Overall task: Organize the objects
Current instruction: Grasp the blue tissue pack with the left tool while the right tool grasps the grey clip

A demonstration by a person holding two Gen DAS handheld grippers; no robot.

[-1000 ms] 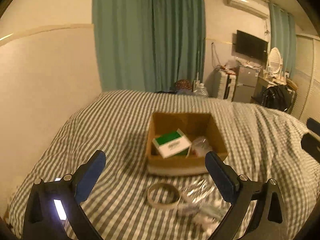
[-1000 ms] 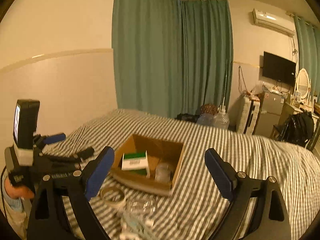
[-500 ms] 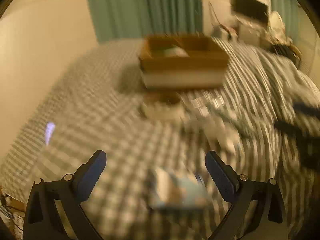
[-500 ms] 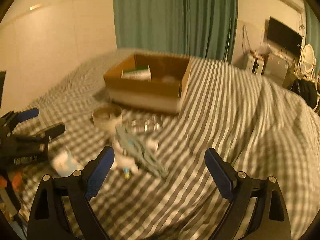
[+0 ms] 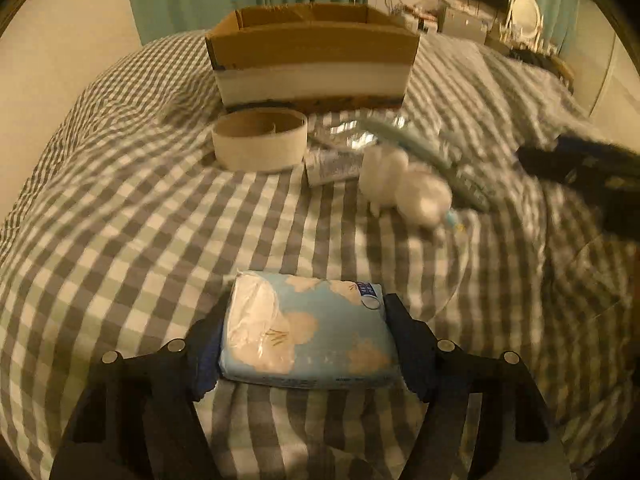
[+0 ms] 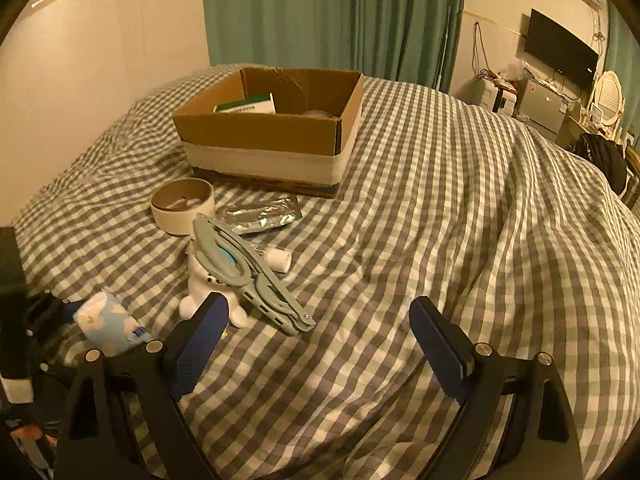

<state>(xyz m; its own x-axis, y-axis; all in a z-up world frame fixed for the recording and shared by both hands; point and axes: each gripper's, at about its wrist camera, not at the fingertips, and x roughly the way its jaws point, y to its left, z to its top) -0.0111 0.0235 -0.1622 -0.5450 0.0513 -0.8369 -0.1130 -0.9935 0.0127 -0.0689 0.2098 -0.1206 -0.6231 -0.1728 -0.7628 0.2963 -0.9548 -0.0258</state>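
My left gripper [image 5: 308, 340] is shut on a light blue tissue pack [image 5: 308, 336] that lies on the checked bedspread; the pack also shows in the right wrist view [image 6: 110, 320]. A cardboard box [image 6: 272, 136] stands farther back with a green and white carton [image 6: 248, 106] inside. Between them lie a tape roll [image 6: 183, 205], a silver foil tube [image 6: 260, 214], a grey folding hanger [image 6: 248, 272] and a white plush toy [image 6: 210, 284]. My right gripper [image 6: 316, 336] is open and empty, low over the bed, right of the toy.
The checked bedspread [image 6: 460, 220] covers the whole bed. A wall runs along the left, green curtains [image 6: 320, 12] hang behind. A TV [image 6: 560, 54], small fridge and black bag [image 6: 600, 160] stand at the far right.
Both grippers have dropped low toward the bed. My left gripper has closed on the tissue pack. My right gripper has come down near the pile of objects, still open.
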